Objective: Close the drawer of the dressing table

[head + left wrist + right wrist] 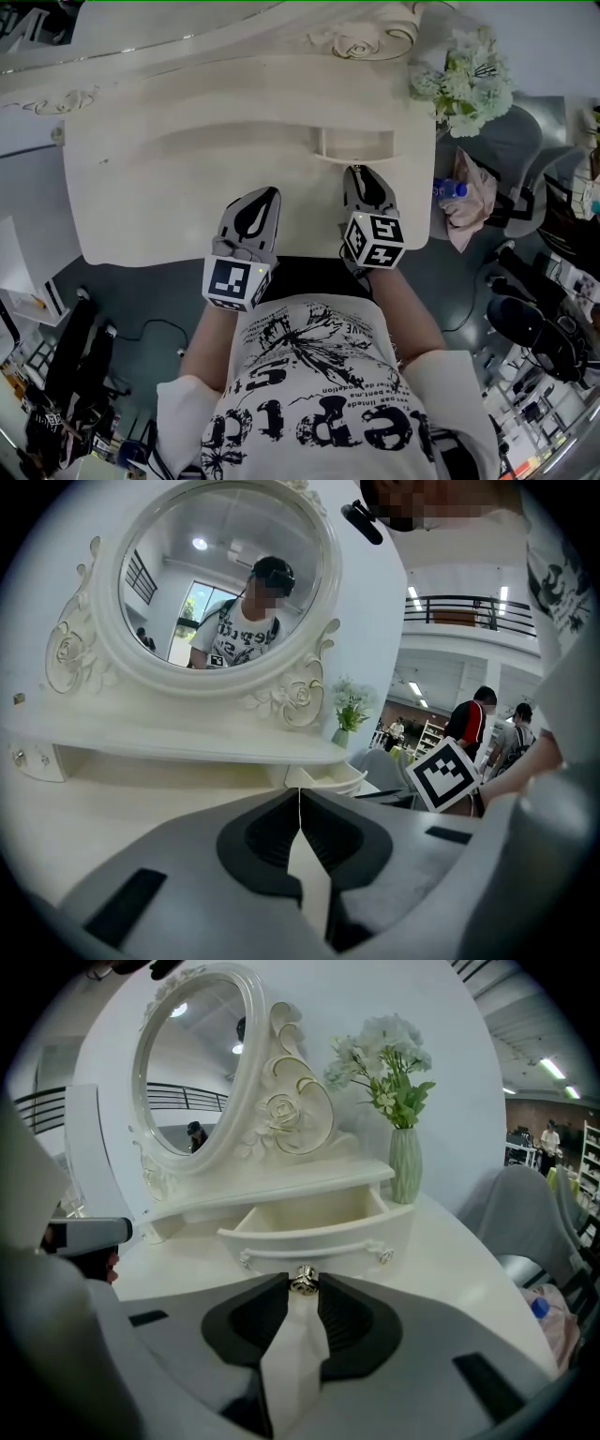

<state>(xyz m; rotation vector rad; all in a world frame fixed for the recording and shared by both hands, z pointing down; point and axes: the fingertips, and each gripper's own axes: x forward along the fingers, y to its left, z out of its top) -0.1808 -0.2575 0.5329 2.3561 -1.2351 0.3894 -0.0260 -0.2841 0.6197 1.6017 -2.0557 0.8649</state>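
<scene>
Drawer [314, 1227] caught by its knob [303, 1280]: fingers [342, 1312] of right gripper [303, 1290] set narrowly apart, knob filling the gap at the tips, apparently pinched rather than merely faced. Sensible hold for the job: keeps the push centred and in line with the slide, with no slipping off the curved front.

Pulled well out from under the raised shelf [281, 1194], inside bare, toward the far right corner of the bench [169, 216], just beside the vase [406, 1162] of flowers.

Left gripper [299, 799] alongside, over the bench nearer its front edge, fingers [267, 832] pressed together tip to tip, holding nothing. Probably parked there out of the way, with a single gripper enough for so light a push.

Beyond the shelf, along the far edge, an oval mirror [187, 1063] on its carved stand.

Closing not yet begun, judging by the length of drawer showing. Likely next: a level shove toward the far edge until flush with the shelf front. Some risk of skewing or jamming if pushed off-centre.
</scene>
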